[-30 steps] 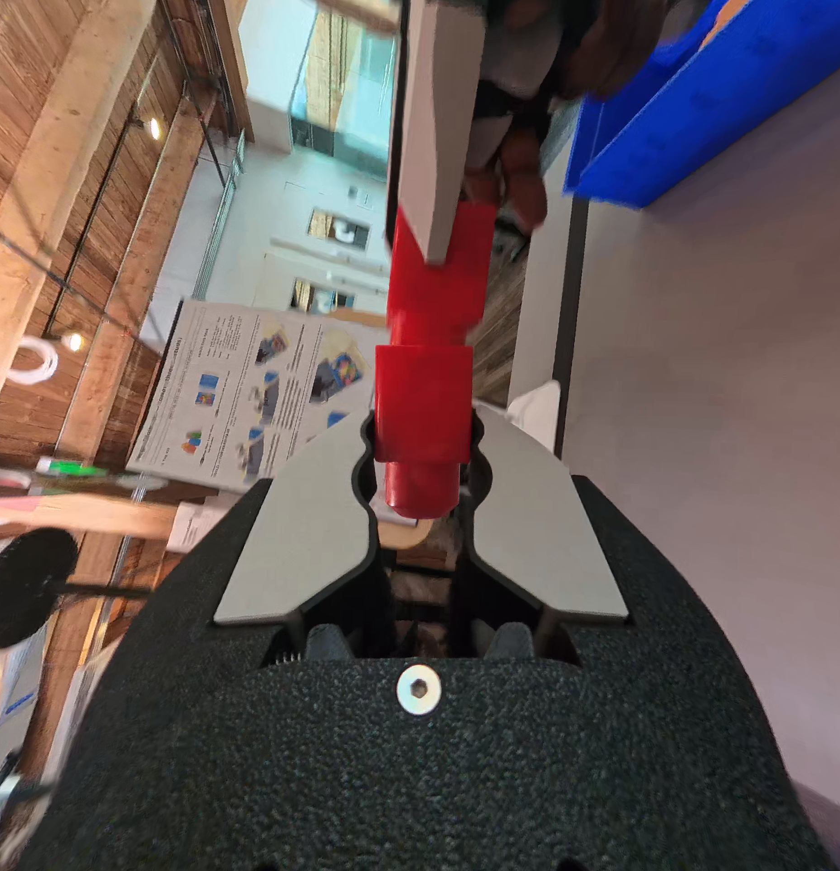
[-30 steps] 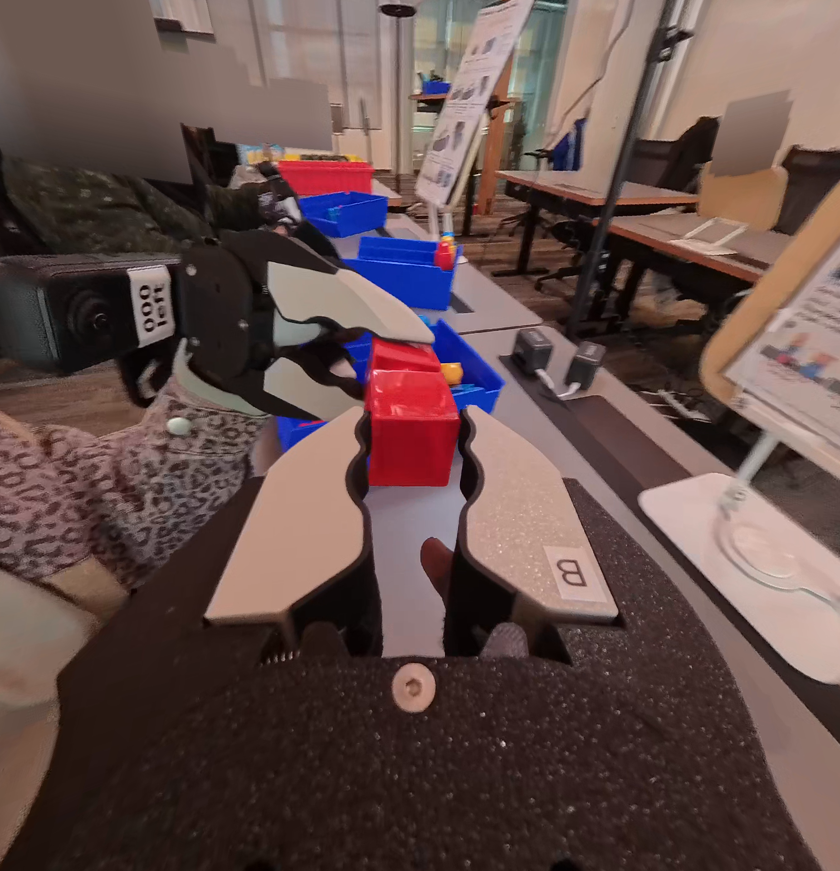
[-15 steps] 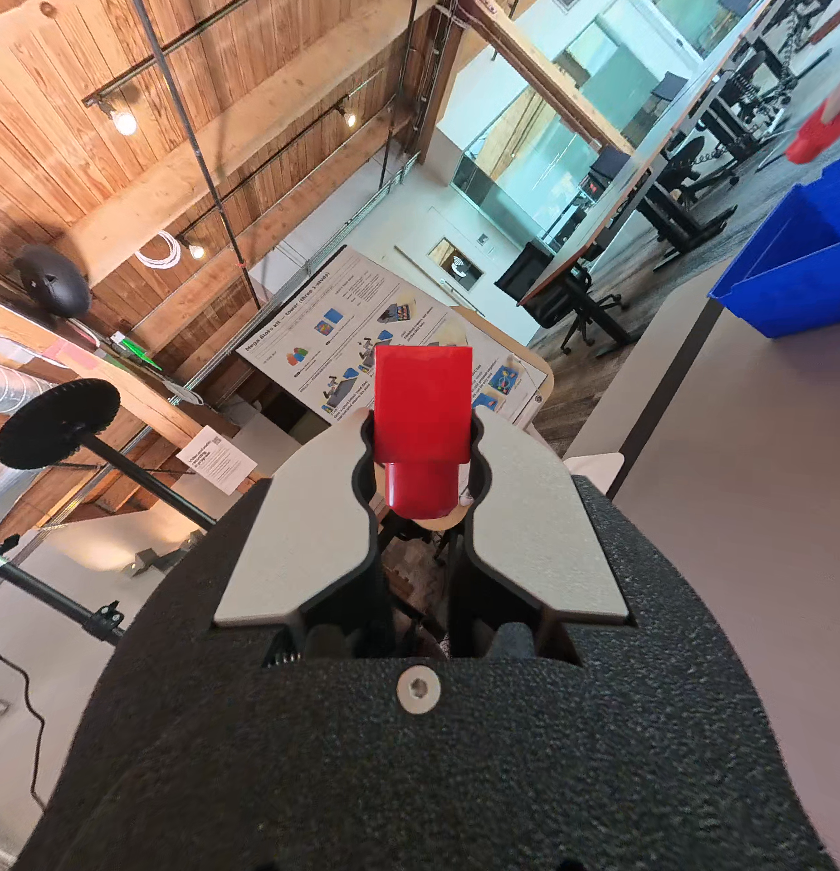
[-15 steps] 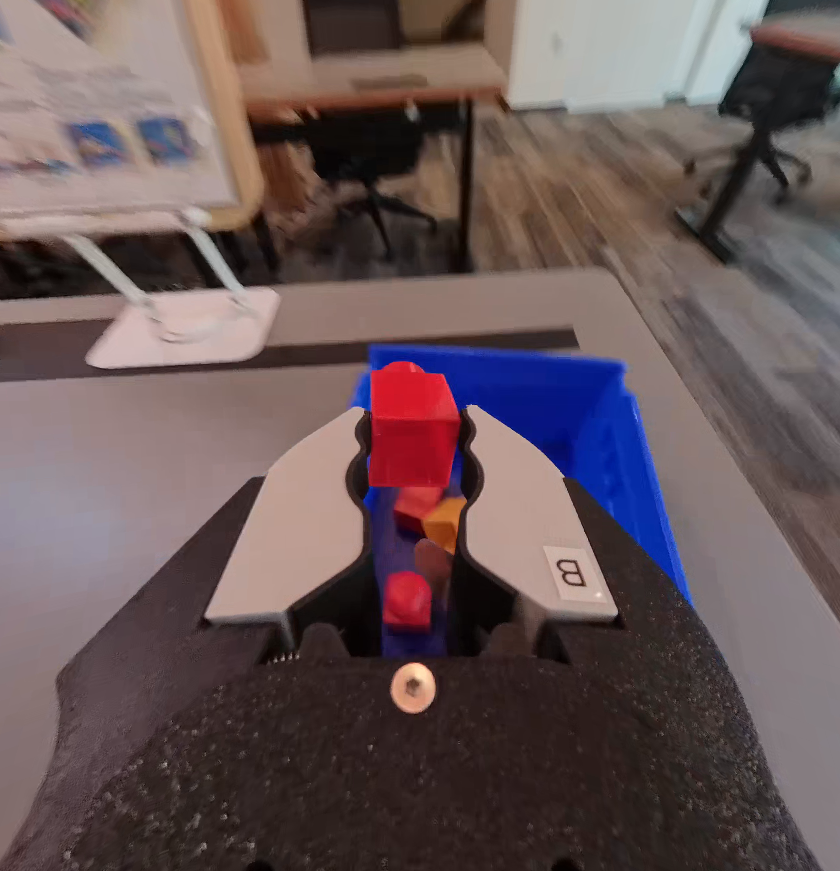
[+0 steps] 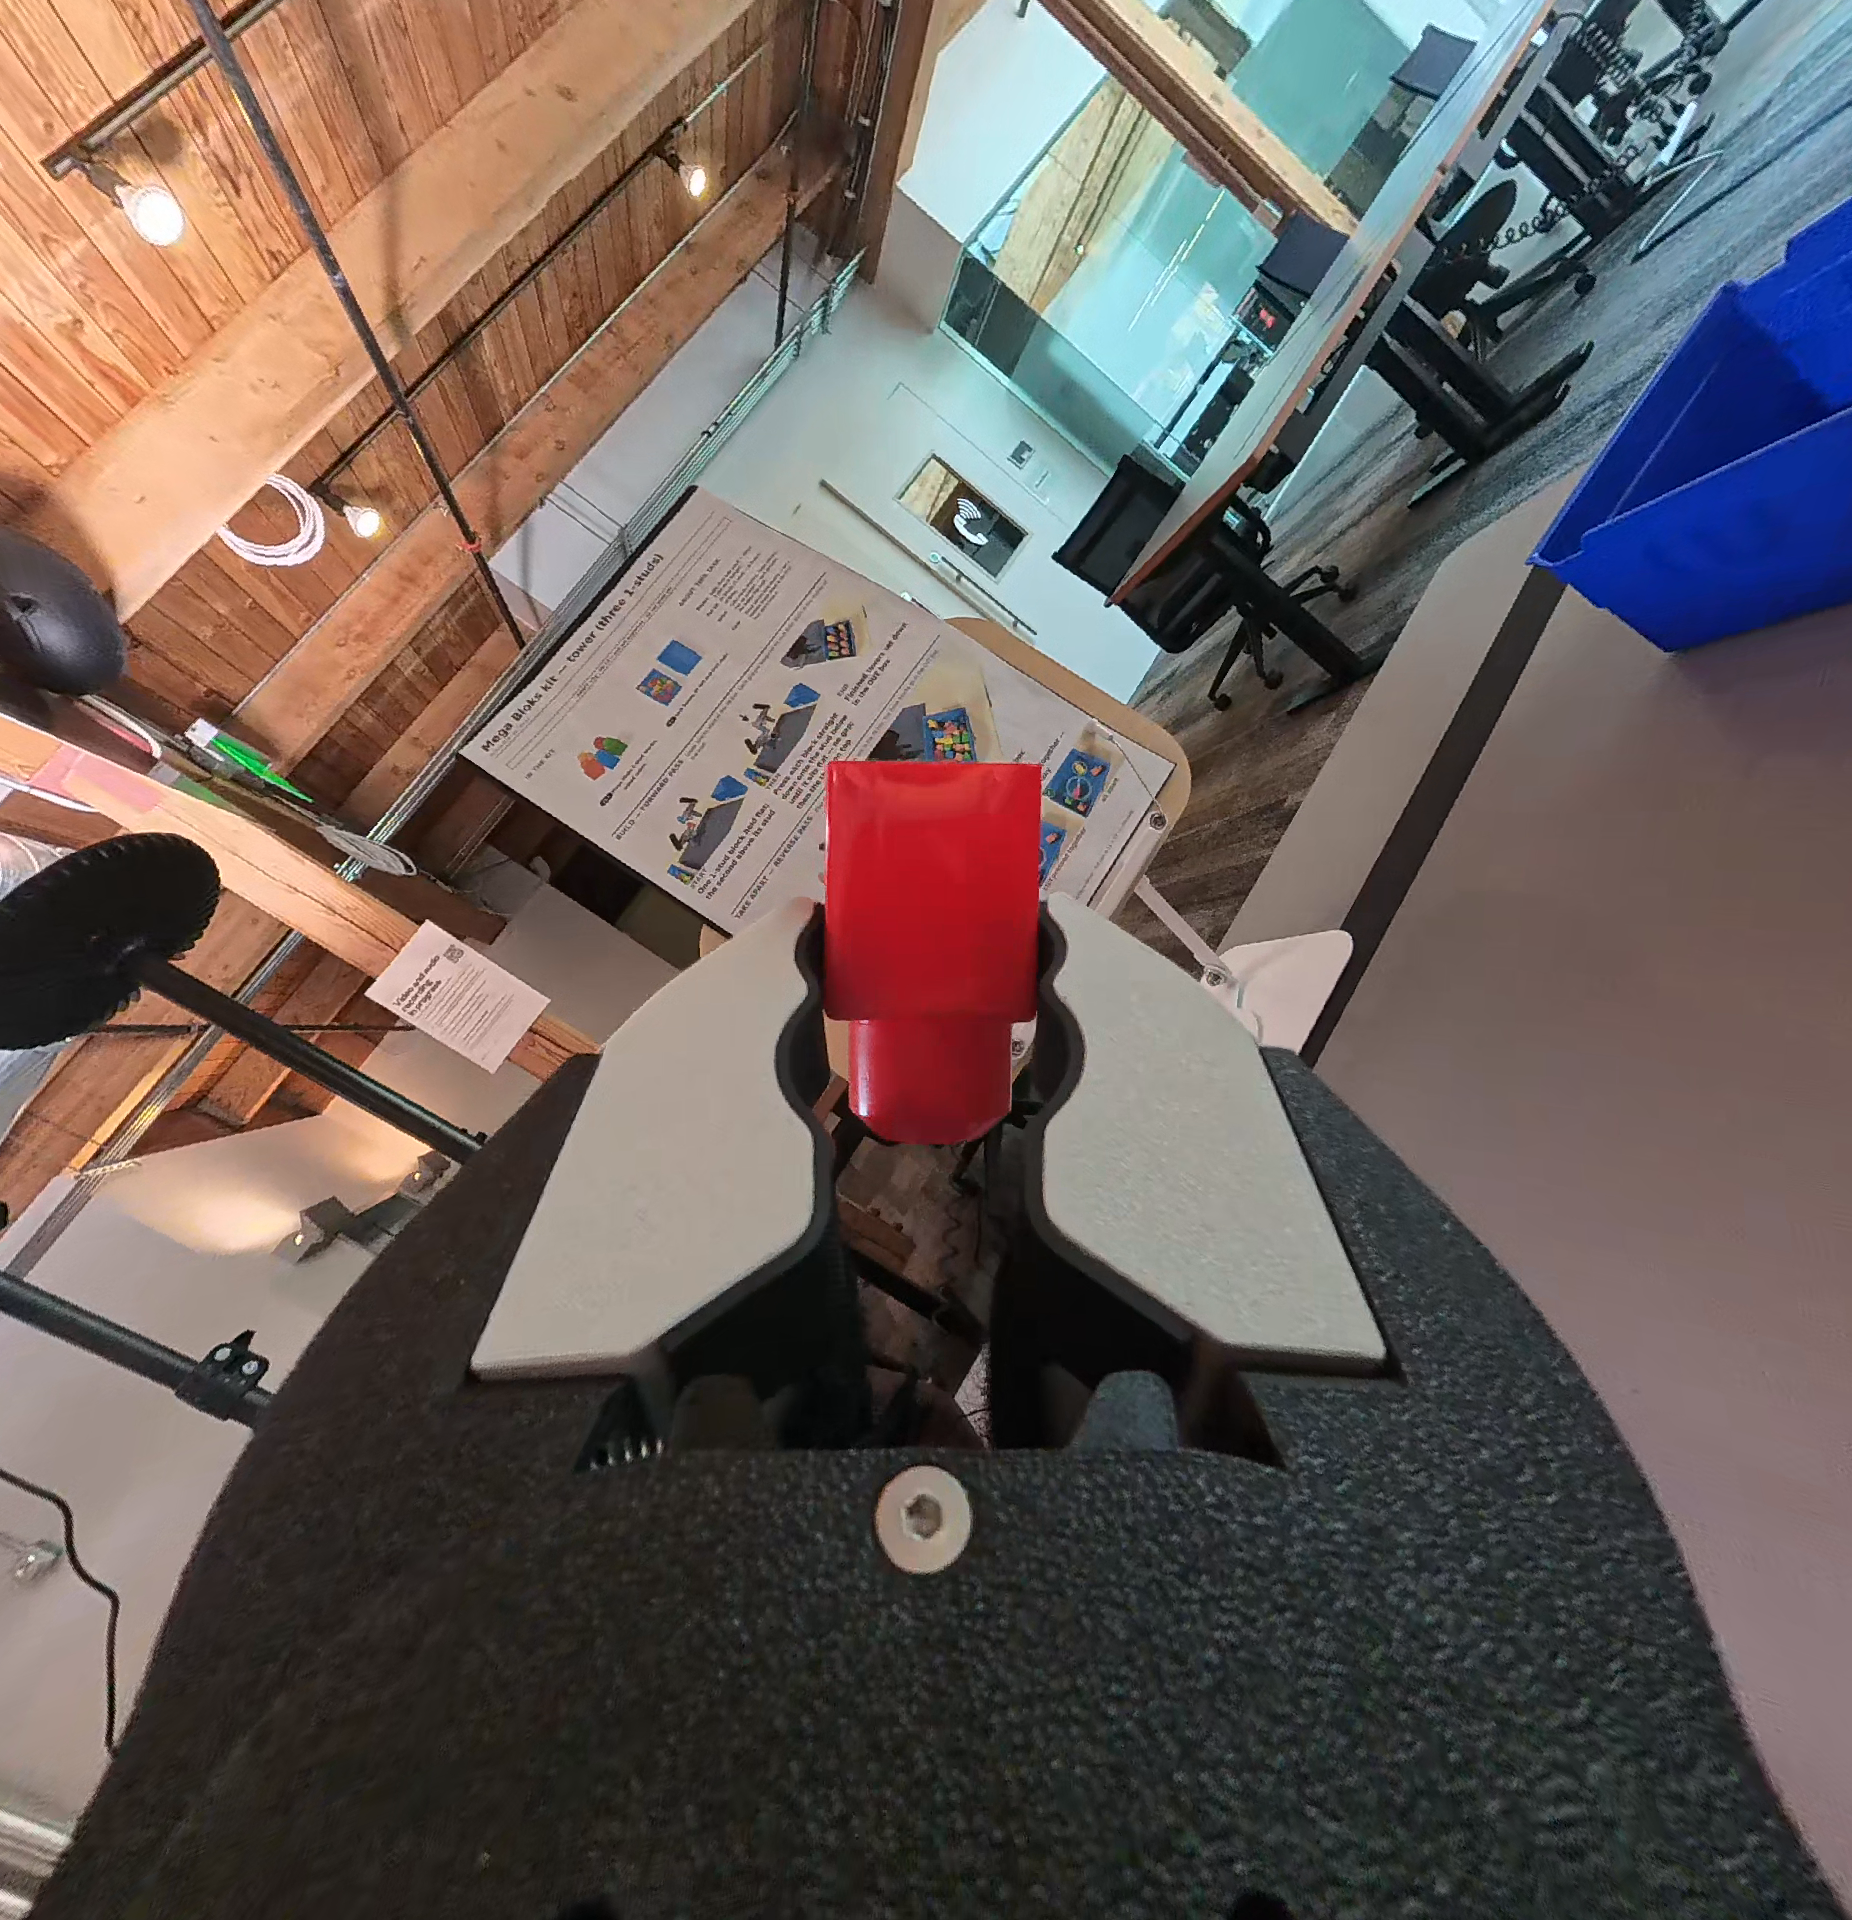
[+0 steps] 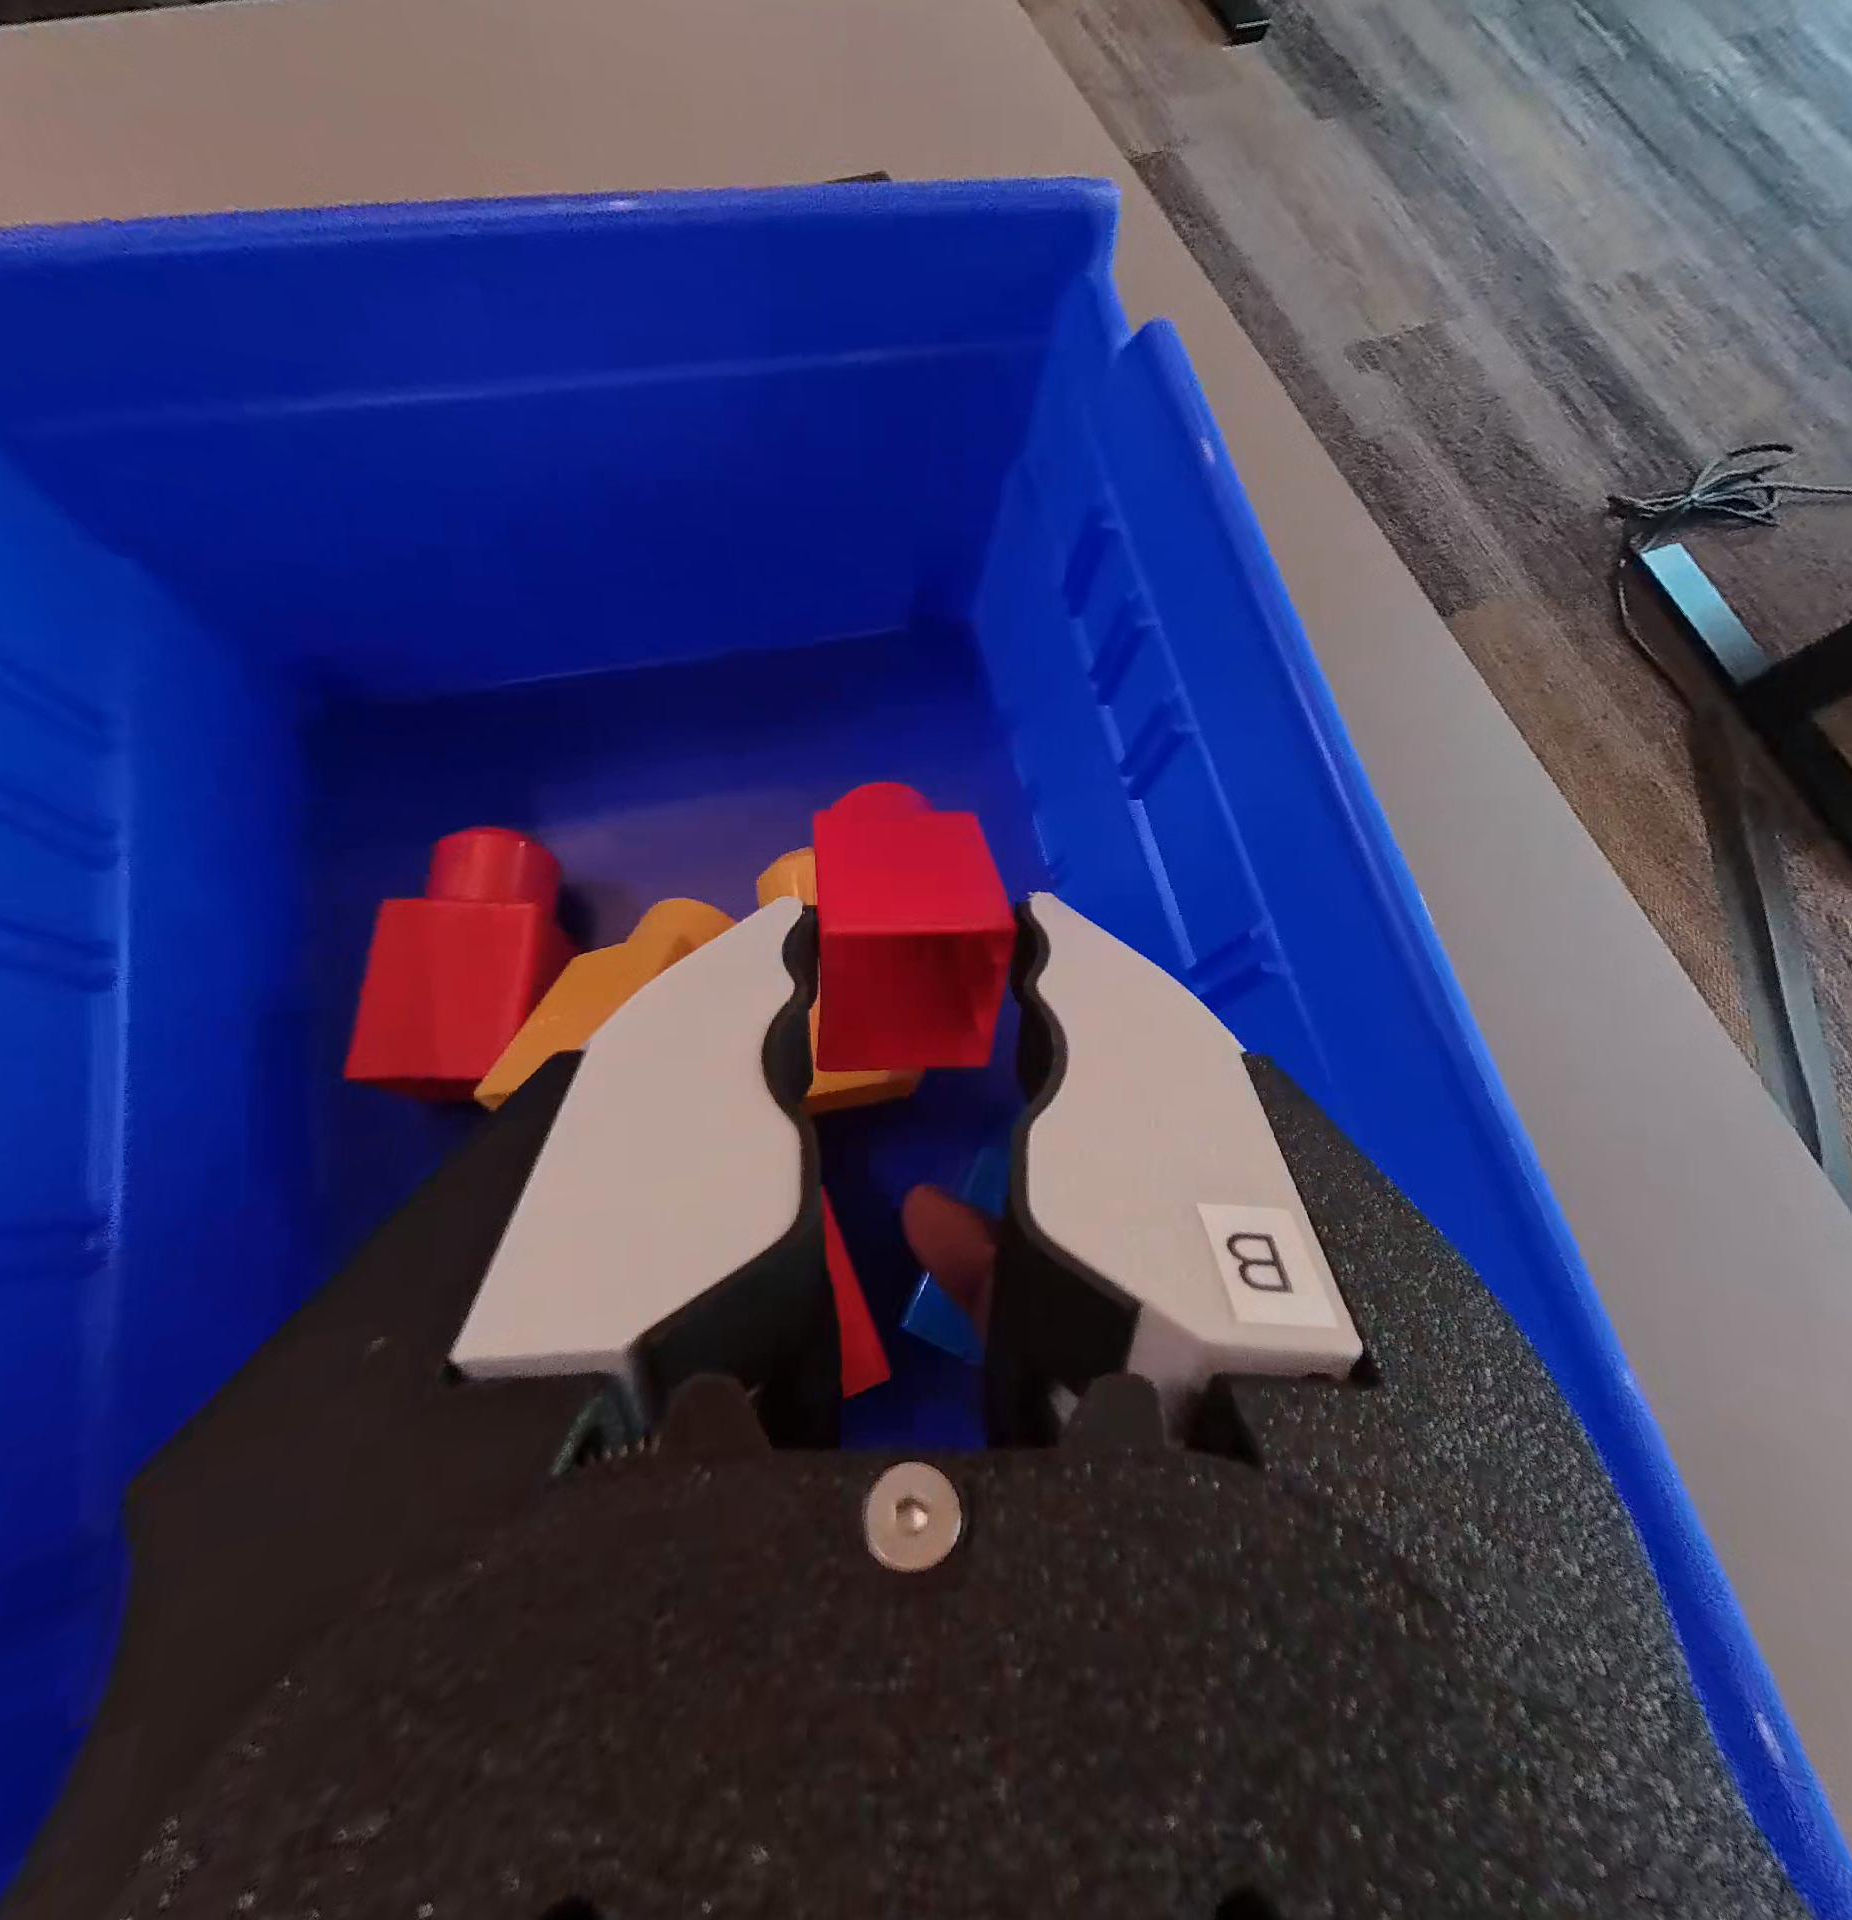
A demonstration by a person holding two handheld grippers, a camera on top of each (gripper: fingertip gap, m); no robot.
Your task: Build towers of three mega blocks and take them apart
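holding one red block [image 5: 930, 914] in your left gripper [image 5: 930, 971], you have its jaws pressed tight on the block's two sides, and the round stud points back at the camera. this gripper is up in the air, tipped sideways, near the grey table [image 5: 1628, 1039] and a blue bin [image 5: 1732, 488]. your right gripper [image 6: 909, 971] has its jaws squeezed on another red block [image 6: 906, 935], with the open hollow end facing you. it hangs inside a blue bin [image 6: 548, 416], above the blocks lying on the bottom: a loose red block [image 6: 449, 987] on the left and orange blocks [image 6: 610, 987] beside it.
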